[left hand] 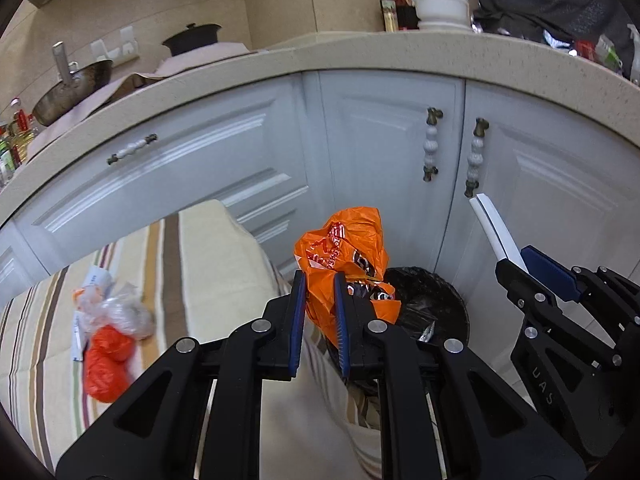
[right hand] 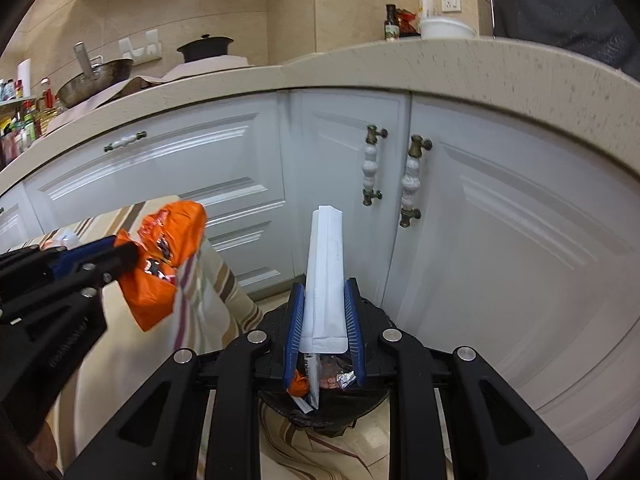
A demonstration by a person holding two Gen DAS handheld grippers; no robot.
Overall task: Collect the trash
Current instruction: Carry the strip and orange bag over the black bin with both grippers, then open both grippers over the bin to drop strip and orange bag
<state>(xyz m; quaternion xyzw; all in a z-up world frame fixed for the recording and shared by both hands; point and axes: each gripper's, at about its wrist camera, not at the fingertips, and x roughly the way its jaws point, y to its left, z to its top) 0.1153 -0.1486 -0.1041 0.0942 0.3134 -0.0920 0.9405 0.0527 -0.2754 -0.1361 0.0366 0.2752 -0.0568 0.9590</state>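
Observation:
My left gripper (left hand: 320, 280) is shut on a crumpled orange plastic bag (left hand: 344, 252), held beside the table edge, just left of the black-lined trash bin (left hand: 432, 304). The bag also shows in the right wrist view (right hand: 164, 256). My right gripper (right hand: 325, 288) is shut on a flat white paper package (right hand: 326, 276) directly above the bin (right hand: 328, 416), which holds wrappers. The package (left hand: 494, 228) and right gripper (left hand: 520, 260) appear at the right of the left wrist view. A clear bag with orange trash (left hand: 108, 336) lies on the striped tablecloth (left hand: 192, 264).
White cabinet doors (left hand: 380, 160) with ceramic handles (left hand: 432, 144) stand right behind the bin. A beige countertop (left hand: 360, 52) above carries a wok (left hand: 72, 88), a black pot (left hand: 192, 38), bottles and a white bowl (left hand: 440, 6).

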